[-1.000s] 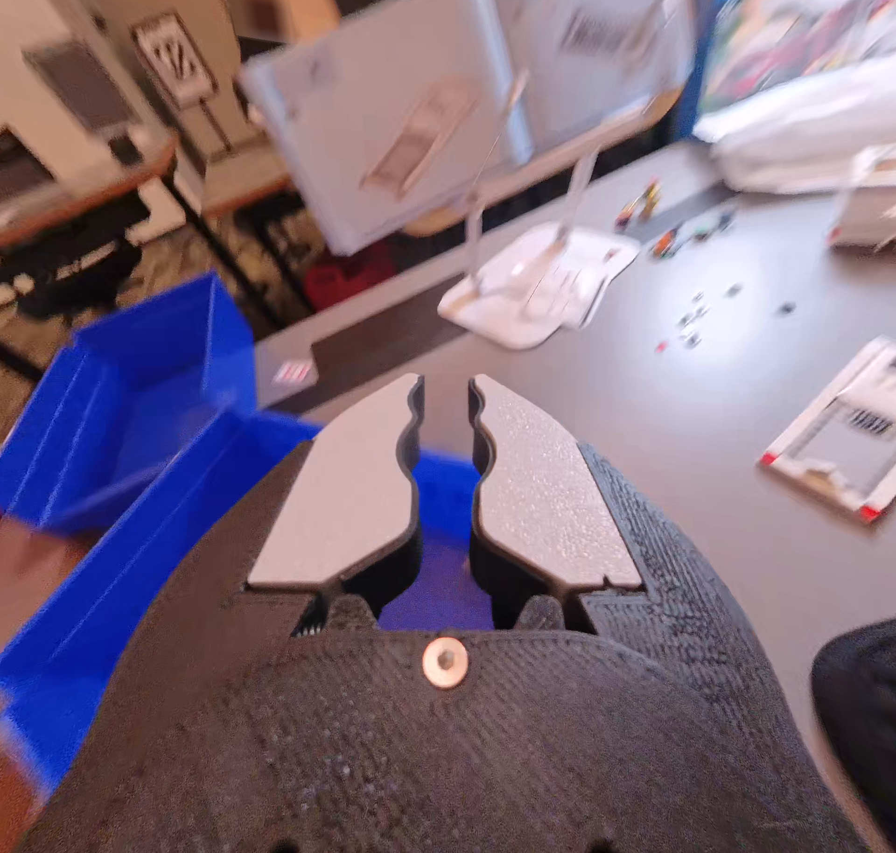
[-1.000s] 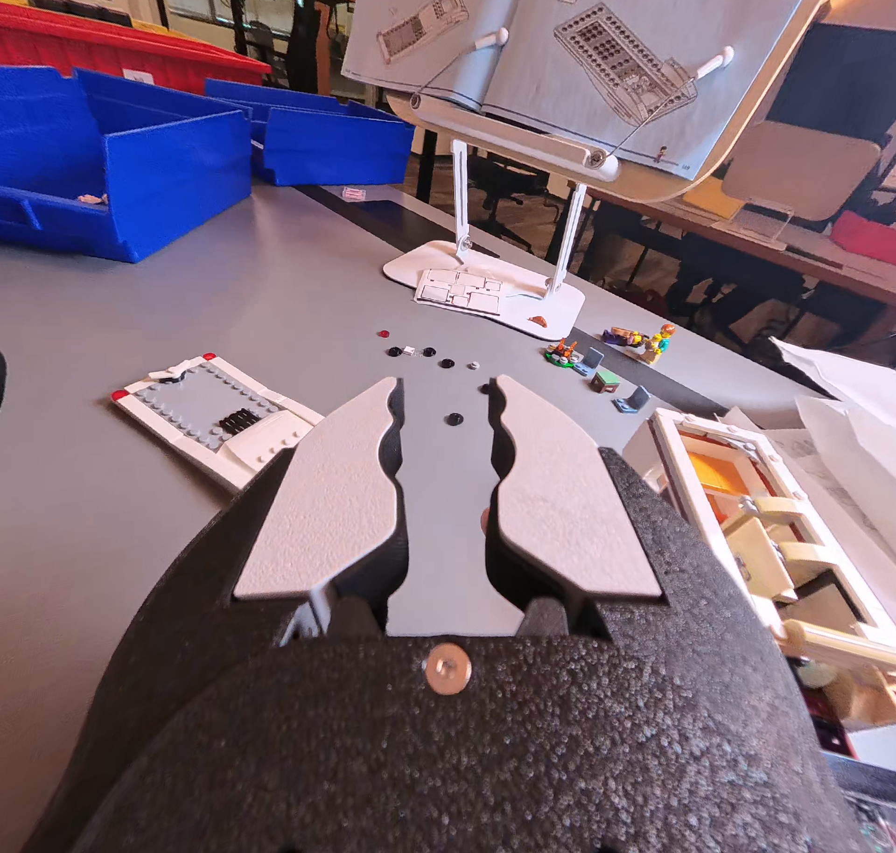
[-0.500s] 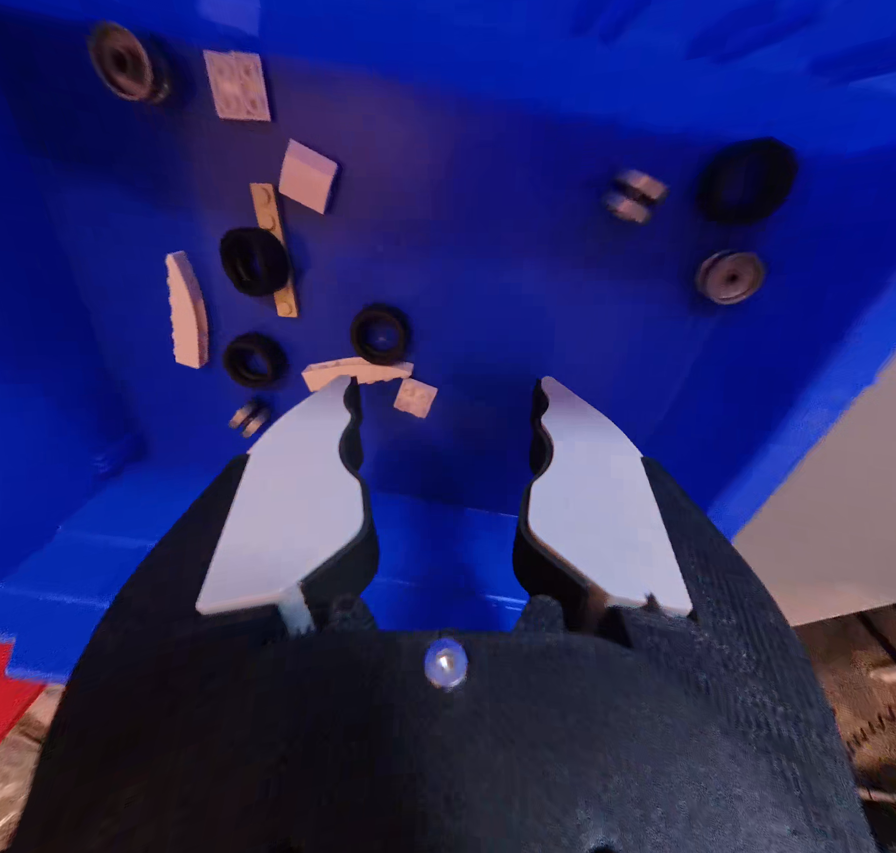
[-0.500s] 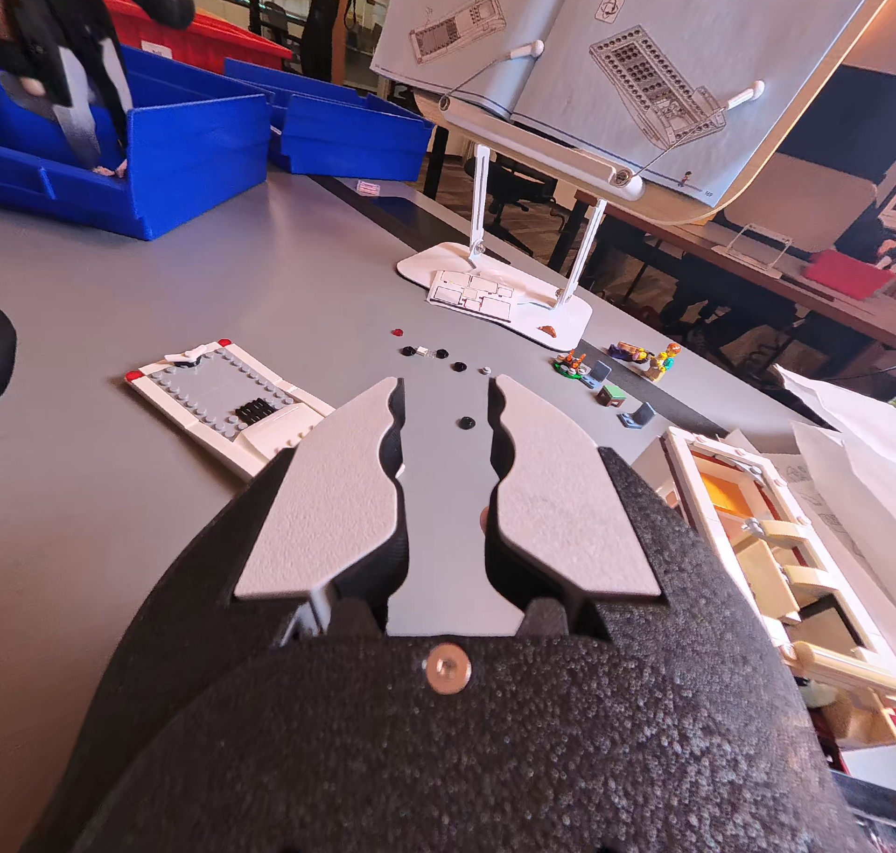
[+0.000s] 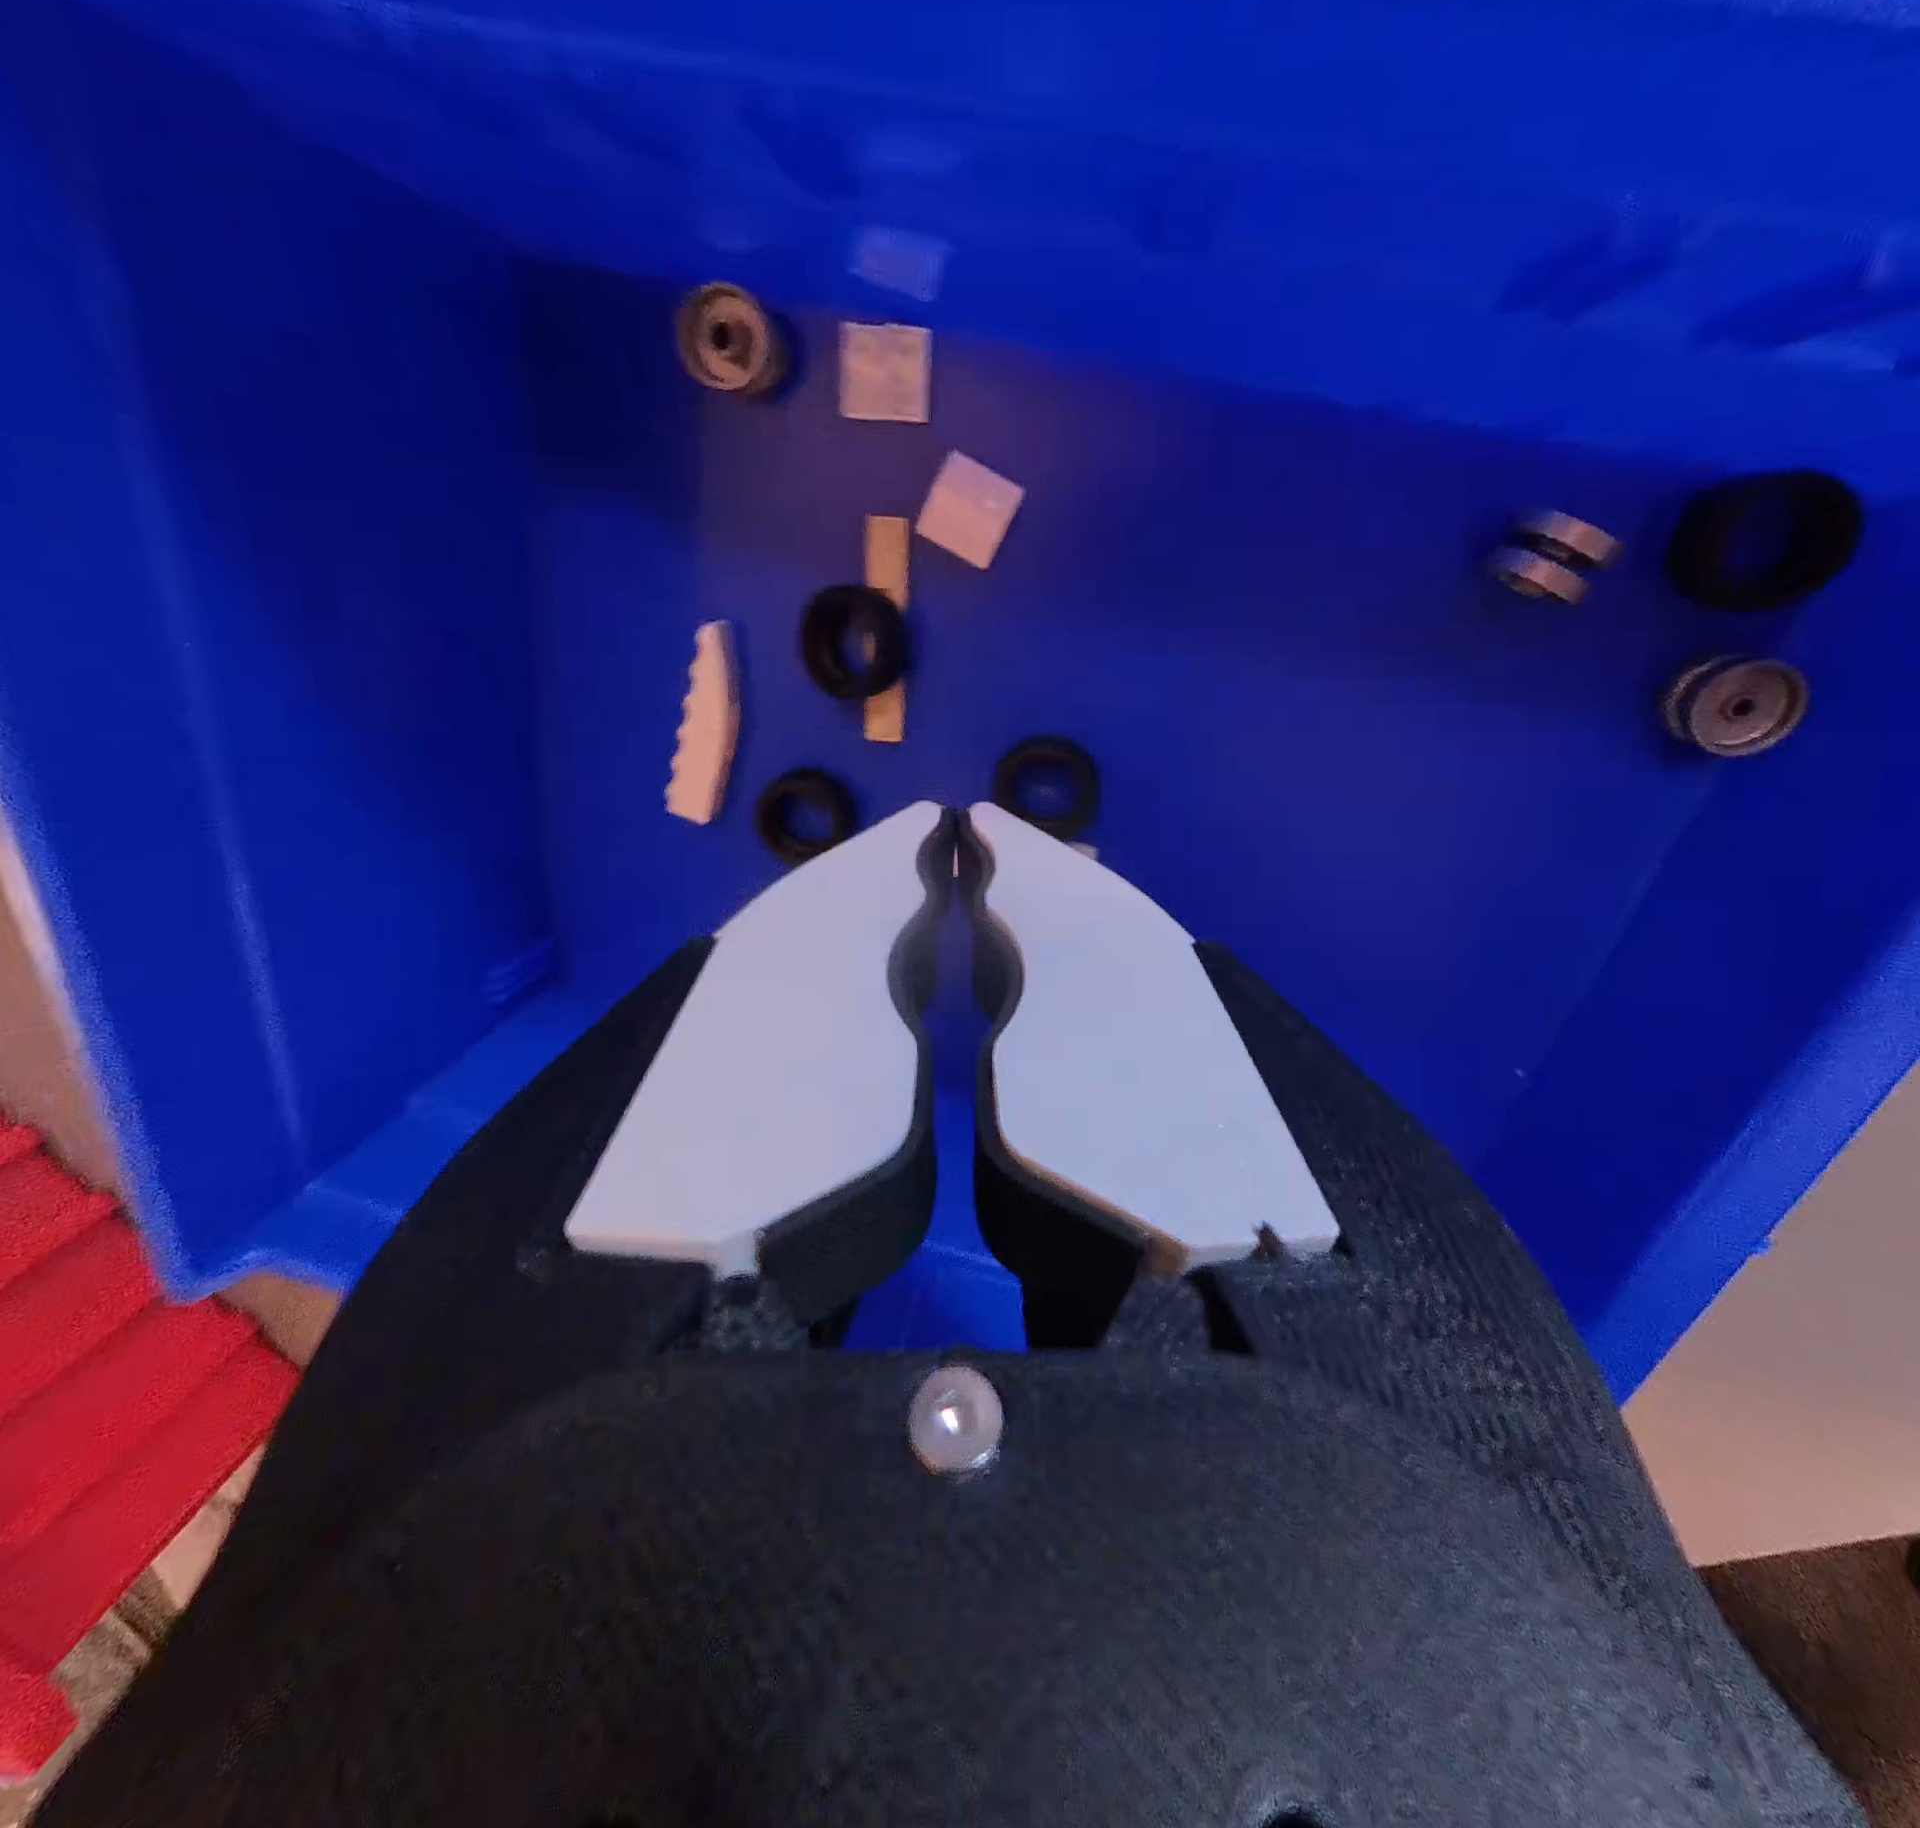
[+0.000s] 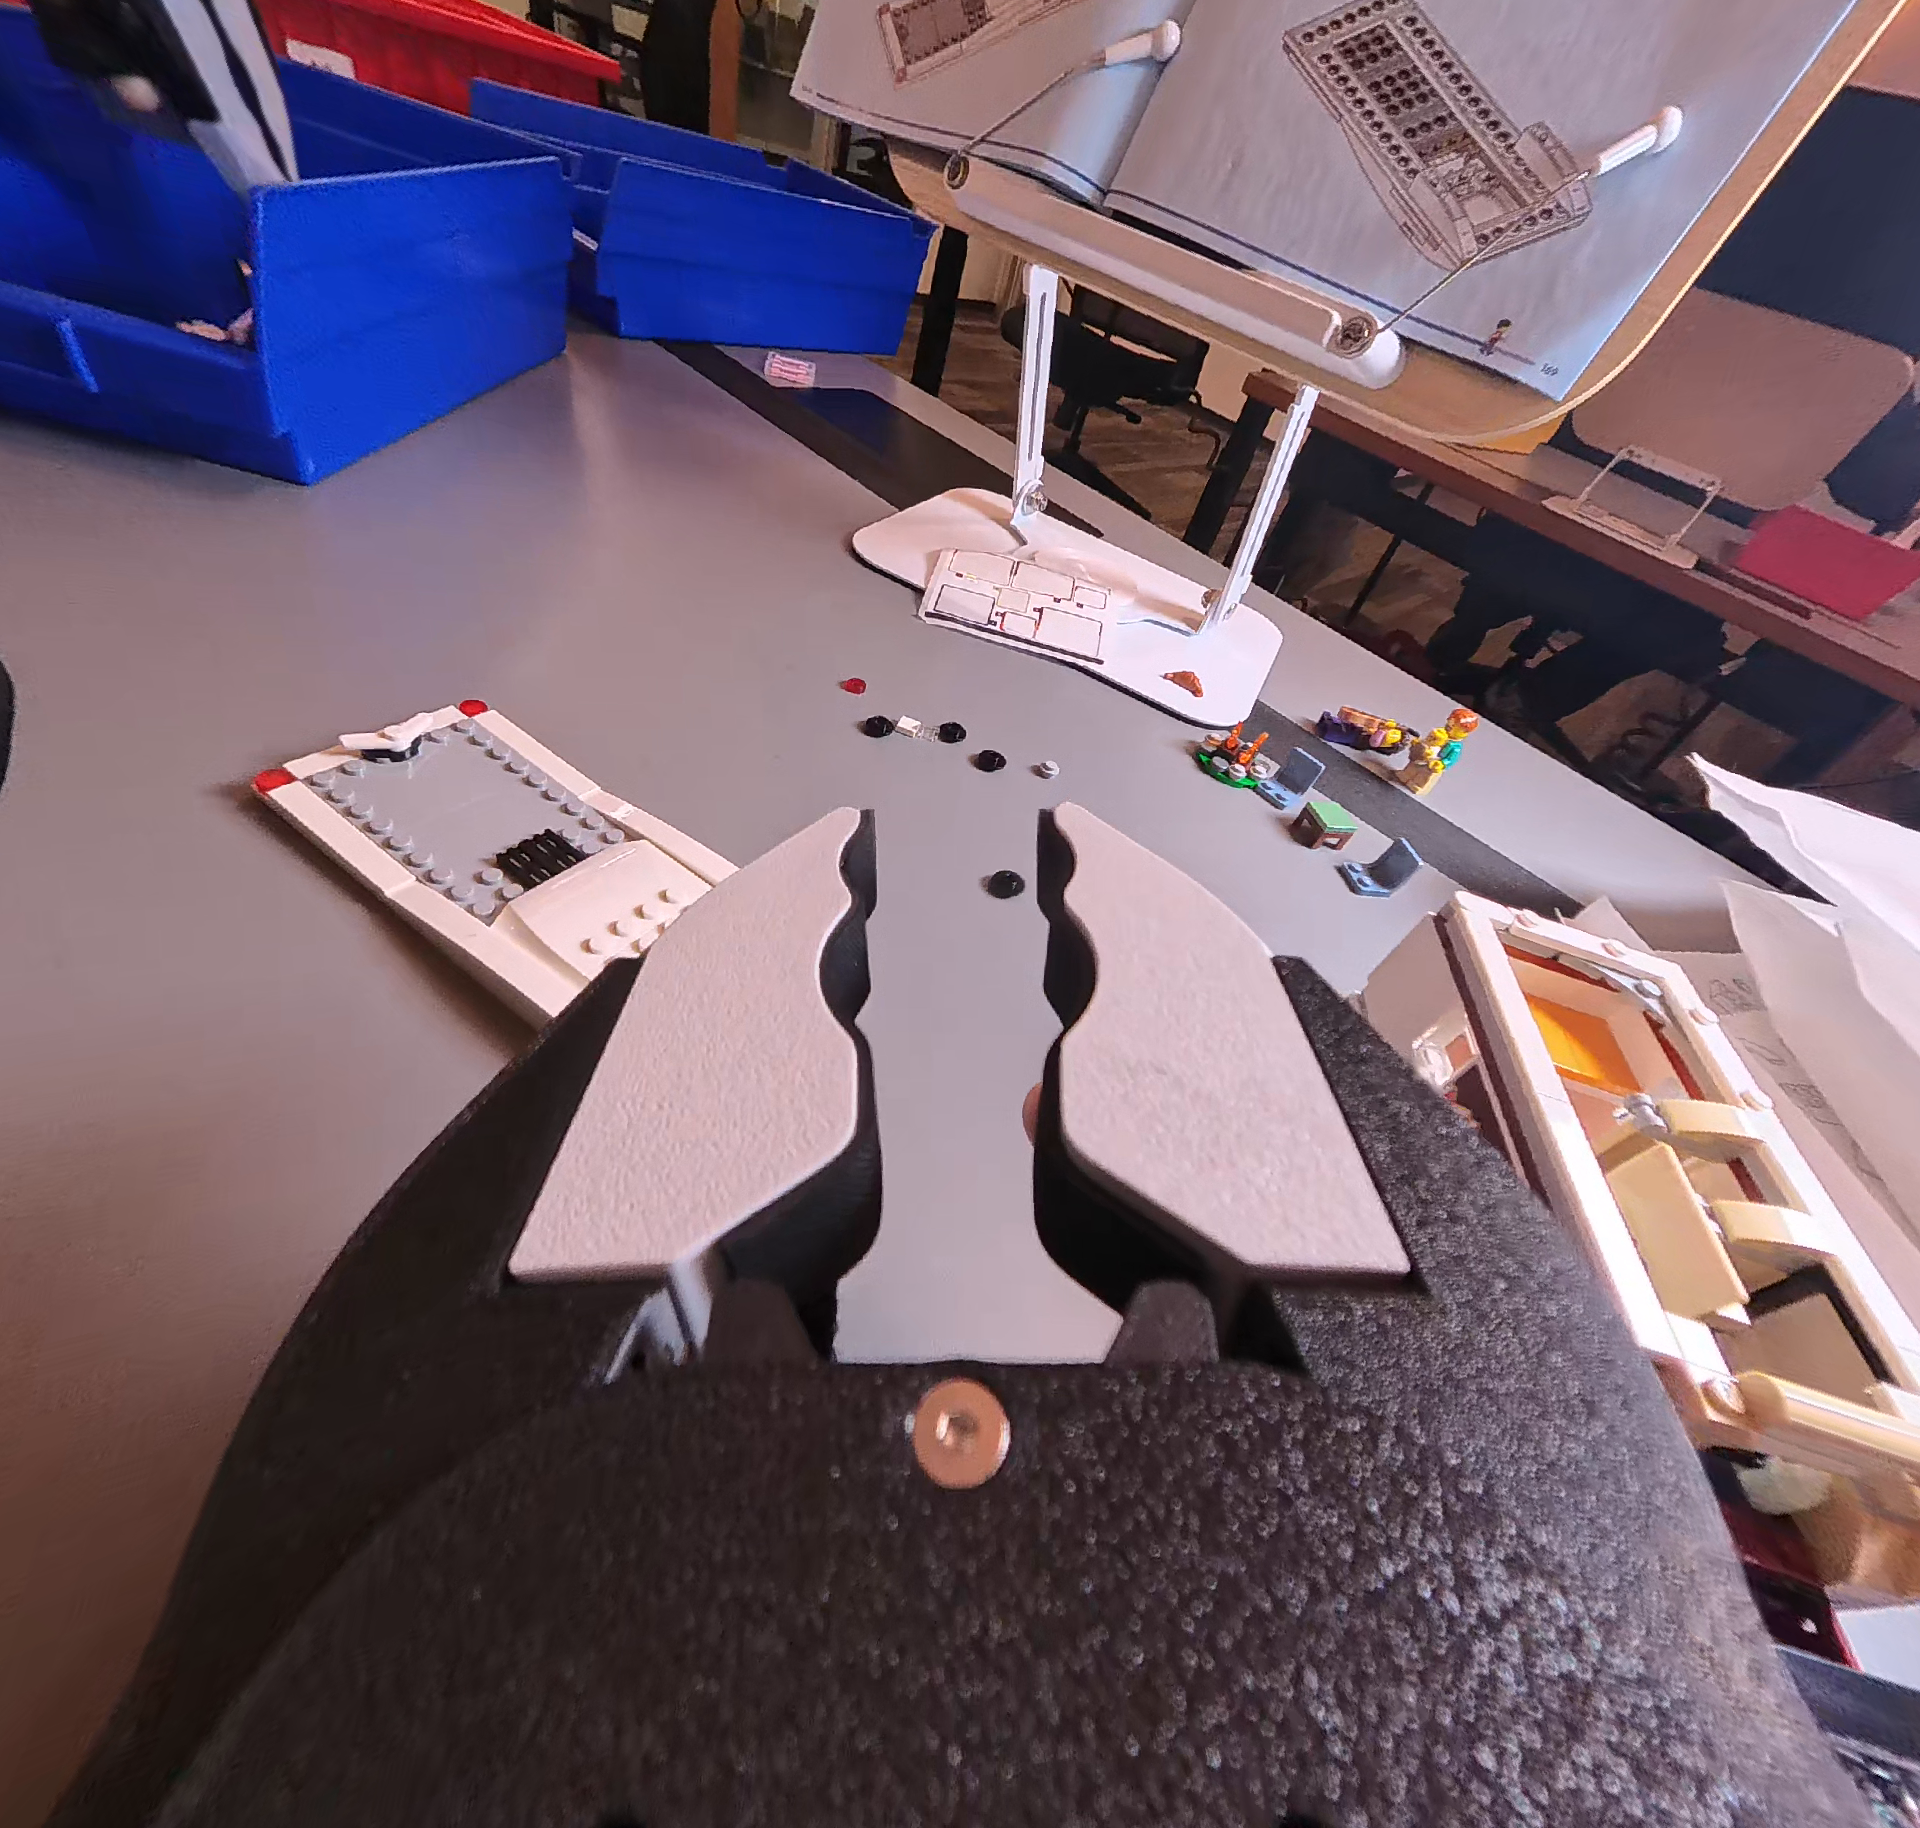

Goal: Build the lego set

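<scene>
L claw (image 5: 954,822) is down inside blue bin (image 5: 312,635), tips together; maybe a thin pale bit is pinched, too blurry to tell. Black tyres (image 5: 1044,776) lie just beside it. R claw (image 6: 956,822) hangs apart over grey surface (image 6: 520,583), w/ black stud (image 6: 1004,883) beyond its tips.

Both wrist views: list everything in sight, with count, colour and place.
Bins: three, blue, table's far left.
Tyres: four, black, bin floor.
Wheel hubs: three, grey, bin floor.
Pale pieces: four, bin floor.
Book stand: one, white, mid-table.
Studded plate: one, grey-white, left of right tongs.
Round studs: four, black, table centre.
Minifigure: one, right.
Cream build: one, right edge.
Left tongs: tips together, inside bin.
Right tongs: open, over table.
</scene>
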The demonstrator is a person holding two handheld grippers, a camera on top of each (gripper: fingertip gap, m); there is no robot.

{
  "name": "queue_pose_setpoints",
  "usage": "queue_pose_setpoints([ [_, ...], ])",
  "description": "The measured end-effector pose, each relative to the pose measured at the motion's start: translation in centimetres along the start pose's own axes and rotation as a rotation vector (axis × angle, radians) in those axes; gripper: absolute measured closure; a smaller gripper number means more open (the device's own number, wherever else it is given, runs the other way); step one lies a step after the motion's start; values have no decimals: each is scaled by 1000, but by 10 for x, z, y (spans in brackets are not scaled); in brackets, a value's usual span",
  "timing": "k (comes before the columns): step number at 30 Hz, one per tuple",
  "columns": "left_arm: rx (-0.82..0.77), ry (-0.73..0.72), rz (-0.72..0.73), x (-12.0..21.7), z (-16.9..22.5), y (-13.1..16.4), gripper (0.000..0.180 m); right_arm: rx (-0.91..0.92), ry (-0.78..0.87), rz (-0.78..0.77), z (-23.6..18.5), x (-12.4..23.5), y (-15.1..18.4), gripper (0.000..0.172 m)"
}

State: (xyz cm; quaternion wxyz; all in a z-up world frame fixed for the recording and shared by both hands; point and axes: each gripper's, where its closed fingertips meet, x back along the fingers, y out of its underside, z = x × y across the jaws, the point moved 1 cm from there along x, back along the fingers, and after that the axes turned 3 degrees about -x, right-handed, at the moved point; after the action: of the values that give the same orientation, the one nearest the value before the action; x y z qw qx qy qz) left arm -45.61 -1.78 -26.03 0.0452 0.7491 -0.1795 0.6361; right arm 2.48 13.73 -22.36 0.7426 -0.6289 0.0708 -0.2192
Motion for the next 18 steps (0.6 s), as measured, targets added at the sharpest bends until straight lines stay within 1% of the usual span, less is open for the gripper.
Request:
queue_pose_setpoints([
  [2, 21, -8, -33, 2, -8, 6, 167, -3, -7, -6, -1, -1, 2, 143],
  [3, 27, -16, -68, -1, -12, 11, 160, -3, -8, -9, -1, -1, 3, 143],
  [5, 10, 29, -149, -12, -9, 23, 146, -3, -10, -14, -1, -2, 4, 143],
  [7, -19, 55, -234, -25, -5, 36, 136, -1, -8, -11, -1, -1, 3, 144],
  [8, -21, 86, -263, -30, 0, 40, 135, 0, -7, -8, -1, 0, 2, 144],
  [9, -15, 109, -272, -35, 3, 41, 140, 0, -7, -7, -1, 0, 2, 144],
  [10, 2, 128, -259, -38, 6, 38, 135, 0, -8, -7, -1, 0, 2, 144],
  [12, 35, 183, -243, -40, 11, 33, 134, -1, -13, -14, -2, -1, 4, 144],
  [13, 45, 197, -229, -42, 11, 30, 130, 0, -15, -19, -2, -1, 5, 144],
  [16, 29, 205, -228, -42, 10, 28, 130, 1, -17, -25, -2, -2, 7, 144],
  [17, 19, 204, -228, -42, 10, 28, 131, 1, -17, -24, -2, -2, 7, 144],
  [18, 12, 208, -224, -42, 10, 27, 142, 2, -17, -23, -2, -1, 7, 145],
])
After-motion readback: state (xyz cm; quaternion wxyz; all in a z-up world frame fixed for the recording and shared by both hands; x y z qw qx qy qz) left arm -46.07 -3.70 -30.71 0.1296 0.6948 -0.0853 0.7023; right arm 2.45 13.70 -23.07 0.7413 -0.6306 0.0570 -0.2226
